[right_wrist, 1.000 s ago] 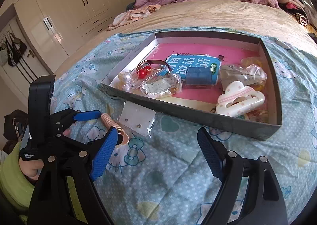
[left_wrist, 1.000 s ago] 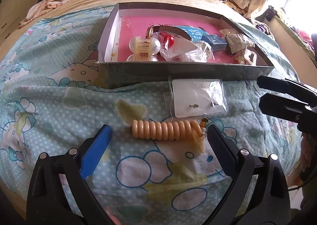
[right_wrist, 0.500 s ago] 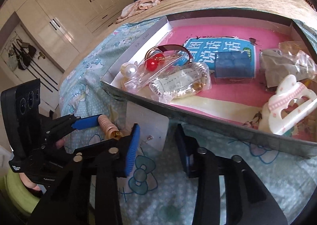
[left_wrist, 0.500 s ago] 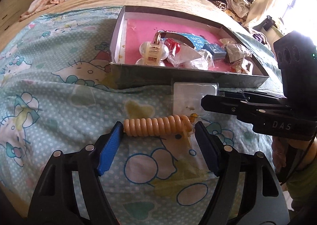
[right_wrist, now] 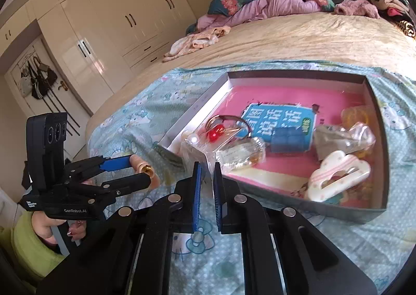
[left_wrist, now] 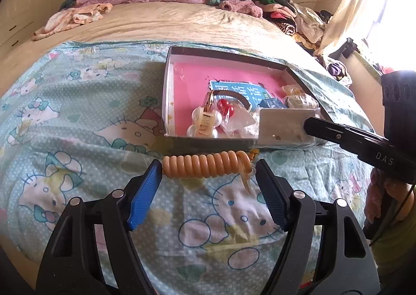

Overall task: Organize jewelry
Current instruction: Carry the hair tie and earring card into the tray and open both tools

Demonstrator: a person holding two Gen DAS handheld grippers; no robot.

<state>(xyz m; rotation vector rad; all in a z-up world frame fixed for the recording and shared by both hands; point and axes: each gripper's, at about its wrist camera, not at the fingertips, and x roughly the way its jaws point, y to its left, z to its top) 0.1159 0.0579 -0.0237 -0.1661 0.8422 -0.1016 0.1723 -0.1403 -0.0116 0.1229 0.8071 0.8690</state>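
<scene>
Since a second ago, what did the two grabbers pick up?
The left gripper closed on the orange spiral hair tie and lifted it off the blanket. The right gripper pinched the earring card and raised it toward the box. The things in the box stayed put.

A bedroom in a home. A wide bed (left_wrist: 166, 21) fills the view, with a tan cover and a pale blue cartoon-cat sheet (left_wrist: 78, 118) spread over it. Rumpled pillows and a lilac quilt (right_wrist: 275, 6) lie by the headboard. Cream built-in wardrobes (right_wrist: 104, 24) line one wall, handbags (right_wrist: 39, 81) hang on a door, and clothes (left_wrist: 293, 16) pile beside a sunlit curtain (left_wrist: 345, 8).
</scene>
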